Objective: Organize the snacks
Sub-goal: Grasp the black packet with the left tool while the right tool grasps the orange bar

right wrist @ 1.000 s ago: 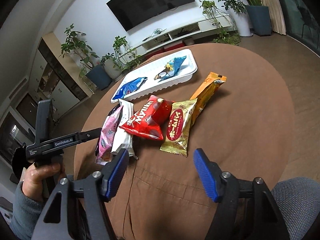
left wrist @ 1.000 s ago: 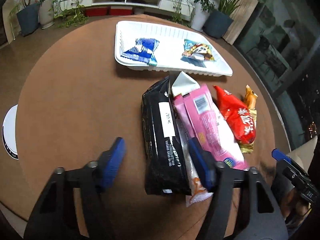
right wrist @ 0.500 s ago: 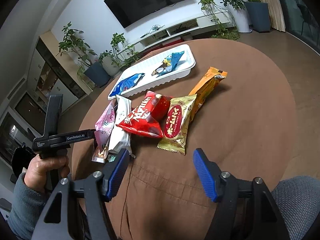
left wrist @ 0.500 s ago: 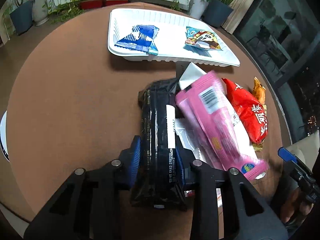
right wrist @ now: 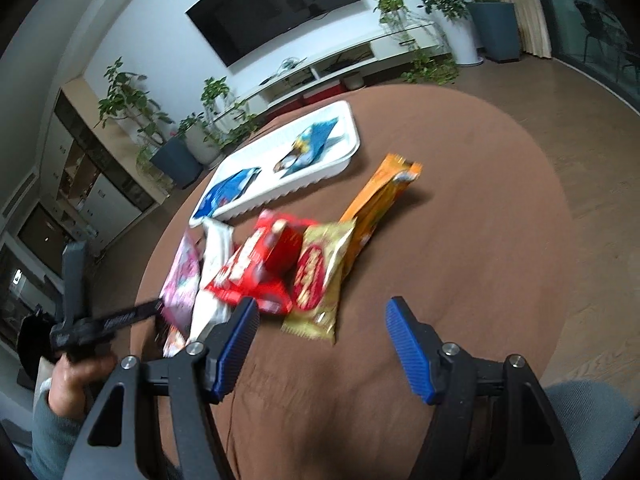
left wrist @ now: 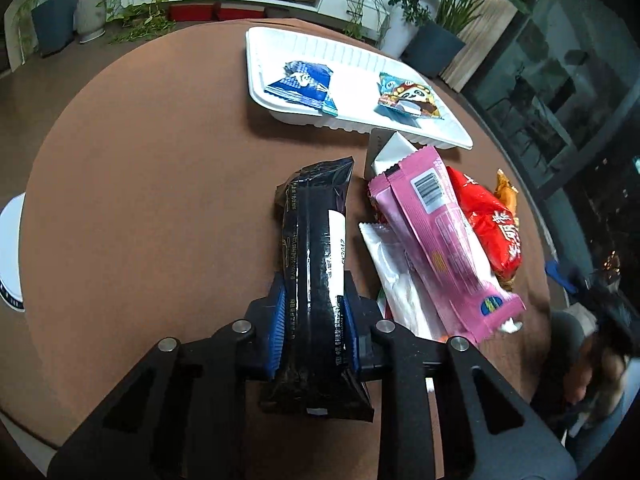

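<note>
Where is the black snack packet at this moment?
In the left wrist view the black snack packet sits bottom centre, between the closing left tongs, left of the pink packet.

The left gripper (left wrist: 312, 316) points steeply down, its jaws closing with both blue pads (left wrist: 277, 320) pressed against the sides of a black packet (left wrist: 316, 264); seen from the right wrist, the person's left hand (right wrist: 76, 376) wraps around that gripper's handle, a grey-green sleeve (right wrist: 48, 436) covering the wrist; the right gripper (right wrist: 320, 344) tilts downward with its jaws standing wide apart and nothing between its blue pads (right wrist: 408, 348).
</note>
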A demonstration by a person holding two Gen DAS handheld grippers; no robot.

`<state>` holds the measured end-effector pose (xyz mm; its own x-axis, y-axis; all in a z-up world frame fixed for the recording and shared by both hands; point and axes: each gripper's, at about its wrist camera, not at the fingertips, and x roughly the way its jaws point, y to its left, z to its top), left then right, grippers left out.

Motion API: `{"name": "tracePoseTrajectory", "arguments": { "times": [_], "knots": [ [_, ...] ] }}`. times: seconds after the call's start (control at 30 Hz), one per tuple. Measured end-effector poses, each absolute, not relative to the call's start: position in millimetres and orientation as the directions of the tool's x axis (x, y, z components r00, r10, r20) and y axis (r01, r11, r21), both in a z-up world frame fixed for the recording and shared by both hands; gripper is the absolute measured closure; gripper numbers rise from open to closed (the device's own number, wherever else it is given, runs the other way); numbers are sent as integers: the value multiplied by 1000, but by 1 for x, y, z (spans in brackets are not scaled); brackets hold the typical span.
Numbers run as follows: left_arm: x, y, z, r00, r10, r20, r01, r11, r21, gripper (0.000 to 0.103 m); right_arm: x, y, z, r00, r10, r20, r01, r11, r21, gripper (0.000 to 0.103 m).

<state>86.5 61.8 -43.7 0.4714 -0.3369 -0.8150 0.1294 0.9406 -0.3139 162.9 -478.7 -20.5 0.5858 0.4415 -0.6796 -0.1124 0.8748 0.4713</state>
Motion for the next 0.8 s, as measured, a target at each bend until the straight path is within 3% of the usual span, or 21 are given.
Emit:
{"name": "tracePoseTrajectory", "arguments": {
  "times": [0.3,0.53,0.7,0.8],
  "knots": [
    [64,74,-44,486,-380,-787,117,921,-372,80,243,-487,-45,499,424,-755,22,865,501,38],
    [58,70,-51,476,-393,-787,121,915,-384,80,280,-458,-55,454,348,-820,-32,926,375,44],
    [55,71,-51,475,-397,-785,120,913,-389,80,289,-443,-53,463,267,-845,-92,963,253,57],
    [56,72,-52,477,-400,-783,119,912,-393,80,291,-445,-53,460,244,-854,-113,970,216,72]
  ]
}}
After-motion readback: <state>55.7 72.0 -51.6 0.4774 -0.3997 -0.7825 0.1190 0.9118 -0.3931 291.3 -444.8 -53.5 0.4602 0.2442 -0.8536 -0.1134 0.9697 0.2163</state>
